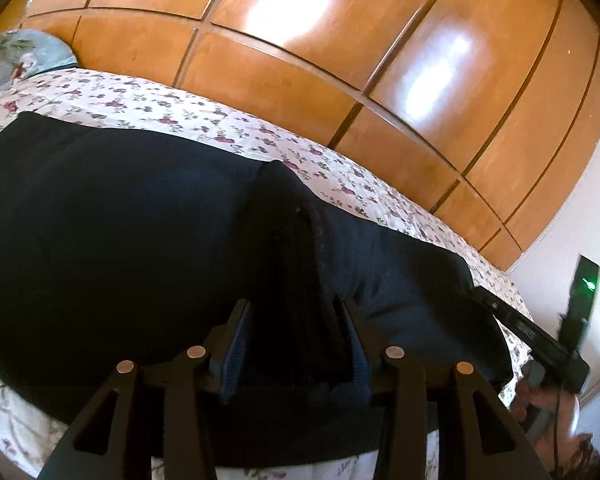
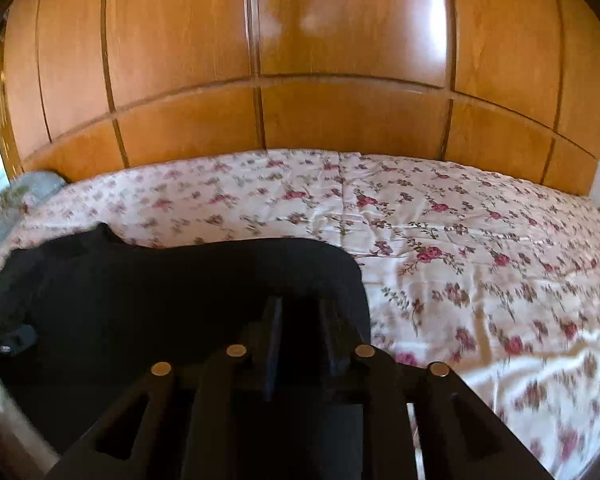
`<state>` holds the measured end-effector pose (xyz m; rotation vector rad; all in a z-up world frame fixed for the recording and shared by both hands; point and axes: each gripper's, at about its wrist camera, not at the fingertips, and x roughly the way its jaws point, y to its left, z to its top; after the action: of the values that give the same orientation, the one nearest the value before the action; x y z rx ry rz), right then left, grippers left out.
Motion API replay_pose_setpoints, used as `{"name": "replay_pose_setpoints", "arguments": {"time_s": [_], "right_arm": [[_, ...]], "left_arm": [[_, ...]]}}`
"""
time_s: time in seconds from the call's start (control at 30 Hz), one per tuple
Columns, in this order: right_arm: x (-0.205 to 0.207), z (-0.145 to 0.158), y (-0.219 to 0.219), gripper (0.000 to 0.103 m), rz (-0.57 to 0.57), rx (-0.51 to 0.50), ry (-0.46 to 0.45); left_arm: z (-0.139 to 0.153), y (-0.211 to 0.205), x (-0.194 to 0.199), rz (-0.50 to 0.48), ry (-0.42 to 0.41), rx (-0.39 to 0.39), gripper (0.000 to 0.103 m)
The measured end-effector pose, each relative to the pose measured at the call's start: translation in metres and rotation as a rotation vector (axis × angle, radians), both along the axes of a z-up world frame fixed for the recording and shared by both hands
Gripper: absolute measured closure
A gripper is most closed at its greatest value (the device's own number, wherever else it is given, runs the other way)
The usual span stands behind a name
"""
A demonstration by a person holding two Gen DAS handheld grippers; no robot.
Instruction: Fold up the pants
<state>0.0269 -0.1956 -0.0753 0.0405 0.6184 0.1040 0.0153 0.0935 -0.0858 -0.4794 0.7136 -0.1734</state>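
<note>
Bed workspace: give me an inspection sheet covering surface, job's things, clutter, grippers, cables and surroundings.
Surface: bed with floral bedspread, lightly creased.
Job's things: dark pants lying on the bedspread, a raised fold ridge running toward the left gripper.
Clutter: teal floral pillow at the far left corner; otherwise nothing seen.
Grippers: left gripper jaws apart, straddling the ridge, pads not visibly pressing. Right gripper over the pants' edge, jaws narrowly apart; grip cannot be told against the dark cloth.
Cables: thin dark cord by the person's hand.
Surroundings: glossy wooden wardrobe behind the bed; white wall to the right.
</note>
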Motion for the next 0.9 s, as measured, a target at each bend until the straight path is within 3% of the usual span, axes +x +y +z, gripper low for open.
{"name": "replay_pose_setpoints", "arguments": {"time_s": [0.27,0.37,0.47,0.63,0.9], "right_arm": [[-0.045,-0.011,0.037,0.072,0.138,-0.027,0.040],[-0.047,-0.017,0.043,0.069,0.152,-0.078,0.043],[-0.048,-0.021,0.042,0.069,0.145,-0.058,0.048],[-0.049,-0.023,0.040,0.069,0.145,-0.051,0.035],[-0.049,-0.023,0.040,0.069,0.147,-0.053,0.033]], "left_arm": [[0.006,0.010,-0.016,0.024,-0.009,0.006,0.055],[0.012,0.014,-0.024,0.040,-0.024,0.018,0.055],[0.019,0.024,-0.034,0.091,-0.038,0.045,0.055],[0.024,0.059,-0.048,0.222,-0.018,0.056,0.048],[0.012,0.129,-0.085,0.501,0.046,-0.097,0.046]]}}
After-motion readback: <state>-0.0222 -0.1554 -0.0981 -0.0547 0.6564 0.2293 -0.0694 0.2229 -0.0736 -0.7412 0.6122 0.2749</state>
